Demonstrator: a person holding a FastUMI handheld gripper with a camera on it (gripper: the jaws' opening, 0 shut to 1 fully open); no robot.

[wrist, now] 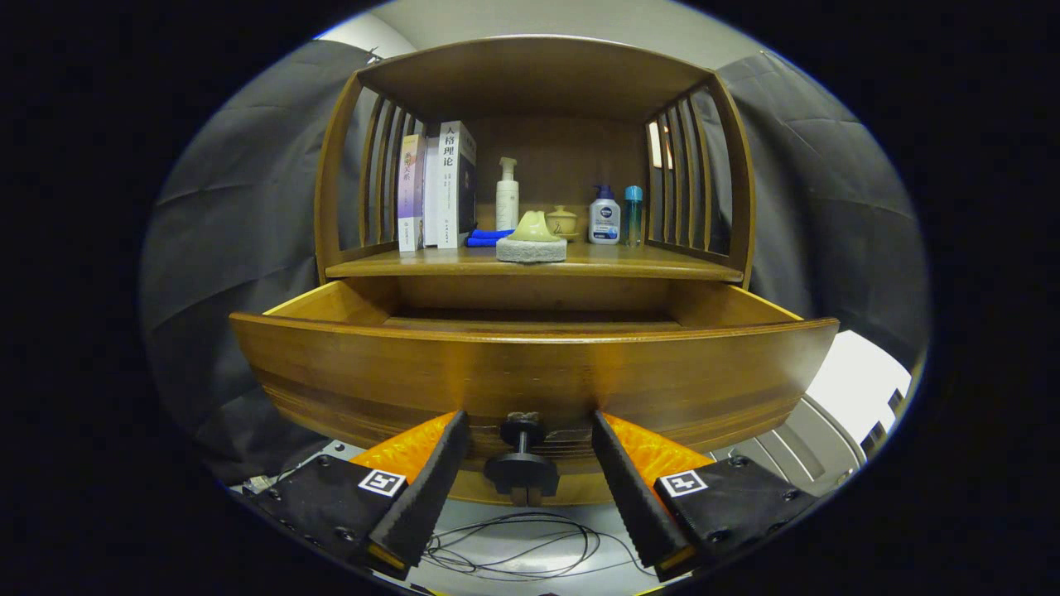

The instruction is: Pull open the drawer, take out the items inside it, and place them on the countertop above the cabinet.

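The tool [523, 463] stands open, its 2 fingers [431, 480] spread to either side of the small dark round drawer knob [522, 463], which sits between them with a clear gap on each side, neither finger pressing on it. Just beyond the knob rises the curved front panel of the honey-brown wooden drawer [530, 372], pulled well out from the cabinet. Past the panel's top edge, only the drawer's inner side walls and a strip of its far floor are visible; whatever may lie on the near floor is hidden behind the front panel, so its contents cannot be told.

Above the drawer is the wooden bench [662, 263] of the cabinet, with slatted sides and a flat top board overhead. Near its front edge, at the middle, a pale green rounded piece on a grey stone-like pad [531, 240] sits alone. Behind it stand 2 upright books [439, 186] on one side with a folded blue cloth [487, 237] beside them, then a white pump bottle [507, 194], a small pale lidded cup [562, 220], a white bottle with a blue cap [604, 217] and a slim teal bottle [633, 213]. The front strip of the bench on both sides of the green piece is bare wood.

Below the tool, thin black cables [513, 550] loop over a pale floor.
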